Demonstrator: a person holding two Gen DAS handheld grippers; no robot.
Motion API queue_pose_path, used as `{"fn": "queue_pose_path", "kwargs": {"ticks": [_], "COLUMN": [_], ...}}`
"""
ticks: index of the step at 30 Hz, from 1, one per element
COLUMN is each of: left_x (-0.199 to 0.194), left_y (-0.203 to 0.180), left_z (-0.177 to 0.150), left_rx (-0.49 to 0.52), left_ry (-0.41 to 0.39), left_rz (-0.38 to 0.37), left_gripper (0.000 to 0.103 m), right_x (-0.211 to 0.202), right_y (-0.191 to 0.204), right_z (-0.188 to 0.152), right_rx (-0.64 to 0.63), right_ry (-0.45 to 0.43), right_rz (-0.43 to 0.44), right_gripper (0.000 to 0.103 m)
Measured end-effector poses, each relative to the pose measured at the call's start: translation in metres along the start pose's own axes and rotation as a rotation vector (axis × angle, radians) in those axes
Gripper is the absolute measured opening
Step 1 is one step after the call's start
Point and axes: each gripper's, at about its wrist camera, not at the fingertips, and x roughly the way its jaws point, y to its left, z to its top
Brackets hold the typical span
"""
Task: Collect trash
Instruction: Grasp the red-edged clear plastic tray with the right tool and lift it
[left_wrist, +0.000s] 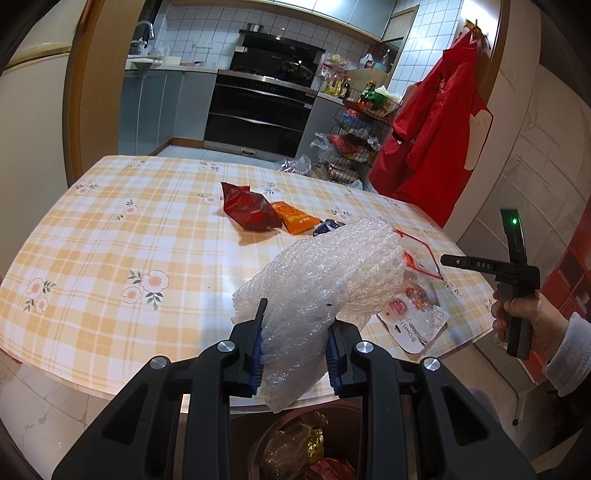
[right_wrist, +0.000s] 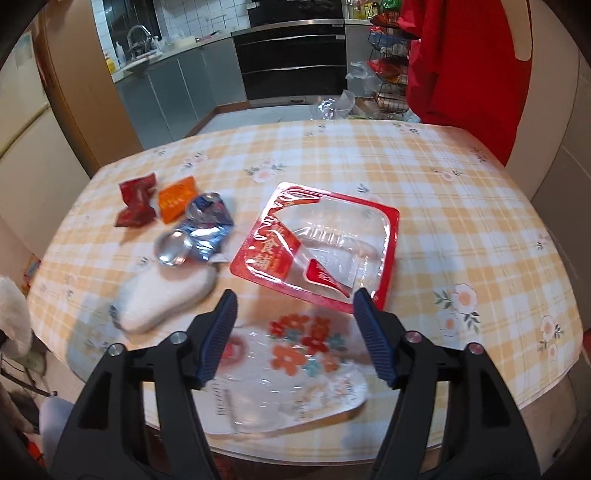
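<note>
Bubble wrap (left_wrist: 325, 280) we're clamping in left gripper (left_wrist: 295, 347) over bin (left_wrist: 295, 443), releasing next; right gripper (right_wrist: 295, 332) gaping wide above flowered pack (right_wrist: 295, 369).

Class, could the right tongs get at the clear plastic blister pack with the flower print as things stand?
Probably yes: the right tongs are open right above the clear flower-print blister pack at the table's near edge, with nothing lying over it.
</note>
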Motion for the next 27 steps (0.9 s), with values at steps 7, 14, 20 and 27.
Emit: {"fn": "queue_pose_path", "kwargs": {"ticks": [7, 14, 20, 27], "left_x": [0.017, 0.034, 0.044, 0.038], "left_y": [-0.002, -0.004, -0.009, -0.009], "left_z": [-0.003, -0.003, -0.003, 0.002], "left_rx": [-0.003, -0.008, 0.002, 0.008], "left_ry": [0.039, 0.079, 0.099, 0.079], "left_rz": [-0.003, 0.000, 0.000, 0.006], "left_gripper": [0.026, 0.026, 0.027, 0.026], "right_x": [0.019, 0.054, 0.075, 0.031], "right_y": [-0.050, -0.098, -0.104, -0.084], "right_z": [-0.009, -0.023, -0.018, 0.007], "right_rx": [0.153, 0.434, 0.509, 0.402], "right_ry": [-0.007, -0.012, 0.008, -0.122], "right_rz": [-0.005, 0.158, 0.190, 0.155], "right_gripper": [0.073, 0.061, 0.016, 0.012]}}
